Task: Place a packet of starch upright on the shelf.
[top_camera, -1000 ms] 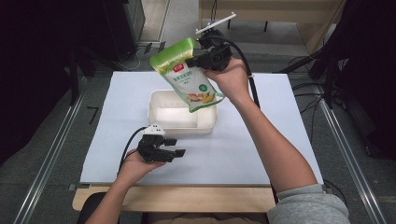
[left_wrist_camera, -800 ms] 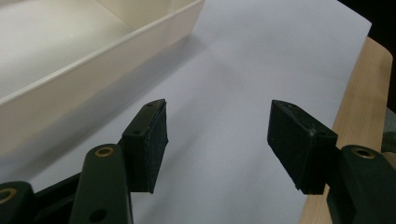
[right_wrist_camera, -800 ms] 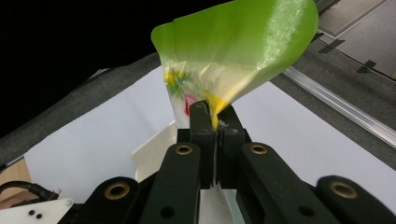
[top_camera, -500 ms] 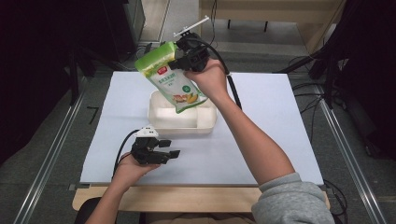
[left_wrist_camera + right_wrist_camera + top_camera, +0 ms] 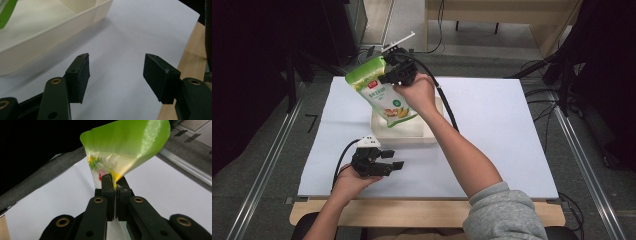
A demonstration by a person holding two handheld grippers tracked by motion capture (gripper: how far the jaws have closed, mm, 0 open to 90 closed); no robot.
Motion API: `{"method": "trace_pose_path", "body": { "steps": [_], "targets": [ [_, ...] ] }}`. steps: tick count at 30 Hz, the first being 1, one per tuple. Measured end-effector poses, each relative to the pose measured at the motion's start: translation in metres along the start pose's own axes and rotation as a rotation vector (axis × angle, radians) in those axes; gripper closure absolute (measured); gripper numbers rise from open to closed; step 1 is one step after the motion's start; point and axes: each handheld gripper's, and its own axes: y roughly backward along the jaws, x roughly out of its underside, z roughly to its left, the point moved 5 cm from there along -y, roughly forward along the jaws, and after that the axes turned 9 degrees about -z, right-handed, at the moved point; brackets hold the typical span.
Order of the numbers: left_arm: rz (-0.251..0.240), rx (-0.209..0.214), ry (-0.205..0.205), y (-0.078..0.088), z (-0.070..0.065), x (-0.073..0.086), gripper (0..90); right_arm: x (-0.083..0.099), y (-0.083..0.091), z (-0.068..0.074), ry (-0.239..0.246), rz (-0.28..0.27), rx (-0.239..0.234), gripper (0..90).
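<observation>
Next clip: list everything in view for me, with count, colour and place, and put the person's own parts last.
snack bag: one, green top with a printed front, hanging above the tray, pinched at its edge.
tray: one, cream, open-topped, middle of the sheet.
sheet: one, white, covering the table.
table: one, pale wood edge at the near side.
right gripper: one, black, jaws shut on the snack bag, raised over the tray's far side.
left gripper: one, black, jaws open with nothing between them, low over the sheet near the tray.
</observation>
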Motion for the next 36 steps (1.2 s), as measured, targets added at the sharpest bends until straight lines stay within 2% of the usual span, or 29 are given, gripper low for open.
{"method": "trace_pose_path", "body": {
  "steps": [3,5,6,7,11,12,16,19,21,29,36],
  "targets": [
    [0.0,0.001,0.002,0.0,0.0,-0.001,38.8,0.016,-0.012,-0.006,-0.017,0.008,0.006,89.7],
    [0.006,0.0,-0.003,0.001,0.001,-0.001,38.8,0.02,-0.013,-0.01,-0.02,0.0,0.007,89.7],
    [0.009,0.001,-0.005,0.0,0.001,0.0,38.8,0.027,-0.013,-0.02,-0.051,-0.004,0.009,89.6],
    [0.008,0.003,-0.007,-0.001,0.0,0.0,38.7,0.03,-0.013,-0.025,-0.063,-0.003,0.01,89.6],
    [0.01,0.006,-0.007,-0.002,-0.001,0.0,38.8,0.042,-0.012,-0.036,-0.072,0.004,0.022,89.6],
    [0.015,0.002,-0.009,-0.003,-0.001,0.0,38.8,0.047,-0.01,-0.043,-0.092,-0.017,0.01,89.6],
    [0.014,0.003,-0.005,-0.003,-0.001,-0.001,38.8,0.05,-0.008,-0.046,-0.11,-0.033,0.003,89.5],
    [0.021,0.003,-0.009,-0.003,-0.001,-0.001,38.7,0.053,-0.008,-0.044,-0.074,-0.026,0.013,89.5],
    [0.017,0.006,-0.009,-0.003,-0.001,-0.001,38.7,0.054,-0.009,-0.044,-0.074,-0.023,0.015,89.5],
    [0.02,0.008,-0.012,-0.004,-0.001,-0.001,38.7,0.062,-0.005,-0.054,-0.109,-0.047,0.013,89.4],
    [0.016,0.007,-0.012,-0.003,-0.001,-0.001,38.8,0.067,-0.002,-0.062,-0.105,-0.051,0.02,89.2]
  ]
}}
